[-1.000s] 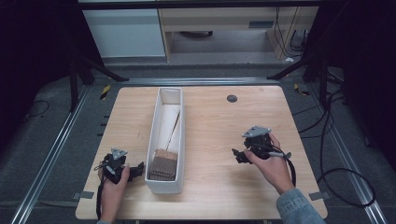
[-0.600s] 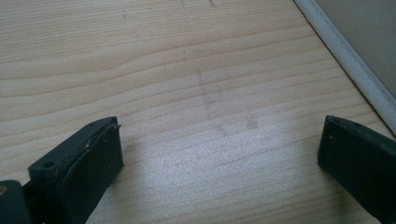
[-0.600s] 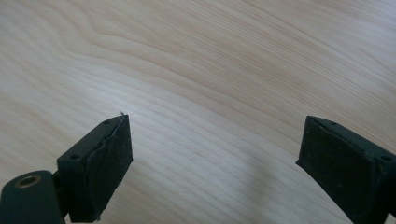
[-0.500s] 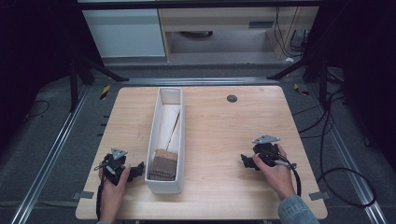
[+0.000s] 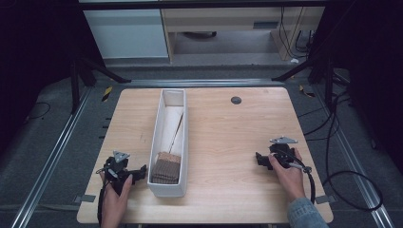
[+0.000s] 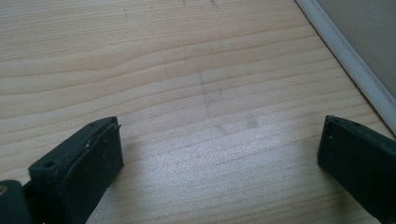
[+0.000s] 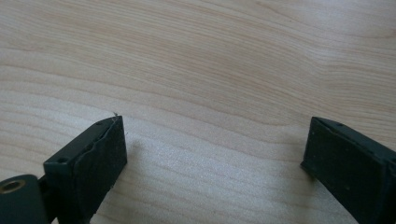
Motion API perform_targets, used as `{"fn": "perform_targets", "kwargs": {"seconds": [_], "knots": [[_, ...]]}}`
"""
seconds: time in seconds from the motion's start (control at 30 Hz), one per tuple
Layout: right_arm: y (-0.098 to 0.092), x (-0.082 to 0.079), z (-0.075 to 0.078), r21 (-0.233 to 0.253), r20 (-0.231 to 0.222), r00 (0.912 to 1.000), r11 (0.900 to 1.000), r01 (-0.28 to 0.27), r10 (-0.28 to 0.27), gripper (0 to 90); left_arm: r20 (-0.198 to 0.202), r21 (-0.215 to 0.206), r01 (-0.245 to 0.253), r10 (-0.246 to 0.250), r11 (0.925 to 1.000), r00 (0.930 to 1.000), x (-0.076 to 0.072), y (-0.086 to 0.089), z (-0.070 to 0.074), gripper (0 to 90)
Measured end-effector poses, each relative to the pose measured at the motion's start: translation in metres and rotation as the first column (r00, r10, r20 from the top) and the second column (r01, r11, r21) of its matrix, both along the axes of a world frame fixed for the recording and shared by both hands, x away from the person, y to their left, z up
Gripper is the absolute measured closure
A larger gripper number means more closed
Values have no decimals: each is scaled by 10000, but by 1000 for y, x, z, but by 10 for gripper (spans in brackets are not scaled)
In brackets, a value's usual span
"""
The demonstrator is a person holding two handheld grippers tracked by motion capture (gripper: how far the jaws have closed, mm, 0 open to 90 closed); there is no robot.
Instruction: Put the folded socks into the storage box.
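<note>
Both the left gripper (image 5: 140, 173) and right gripper (image 5: 259, 159) rest released, jaws spread over bare light wooden table (image 5: 228, 133); a long white cardboard box (image 5: 167, 190) just beyond the left fingers (image 6: 88, 158) hides its brown stack's (image 5: 166, 167) sides.

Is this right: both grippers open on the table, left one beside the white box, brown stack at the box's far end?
Not quite. The high view shows the brown stack at the near end of the white box, by the person. The rest holds: the left gripper sits beside the box, and both it and the right gripper are open on the table.
</note>
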State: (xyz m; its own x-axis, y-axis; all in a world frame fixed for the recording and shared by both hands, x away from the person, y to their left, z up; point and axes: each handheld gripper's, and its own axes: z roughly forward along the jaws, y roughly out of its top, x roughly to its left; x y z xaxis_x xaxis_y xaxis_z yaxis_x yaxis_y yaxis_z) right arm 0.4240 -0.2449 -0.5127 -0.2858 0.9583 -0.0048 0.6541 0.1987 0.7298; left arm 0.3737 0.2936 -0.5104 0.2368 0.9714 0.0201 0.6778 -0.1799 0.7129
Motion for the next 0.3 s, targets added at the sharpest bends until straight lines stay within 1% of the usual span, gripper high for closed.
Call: {"fn": "perform_targets", "kwargs": {"seconds": [0.07,0.17,0.23,0.27,0.3], "knots": [[0,0,-1,79,31,10000,9999,63,-63,44,2,-1,-1,1,10000,10000,0,0,0,0],[0,1,-2,22,16,9999,9999,128,-128,28,7,-3,-37,37,10000,10000,0,0,0,0],[0,1,-2,33,-42,9997,9997,260,-259,3,6,-3,-50,50,10000,10000,0,0,0,0],[1,2,-2,18,-75,9992,9993,381,-381,3,4,-2,-51,51,10000,10000,0,0,0,0],[1,2,-2,15,-72,9992,9992,387,-387,3,6,-3,-51,51,10000,10000,0,0,0,0]]}}
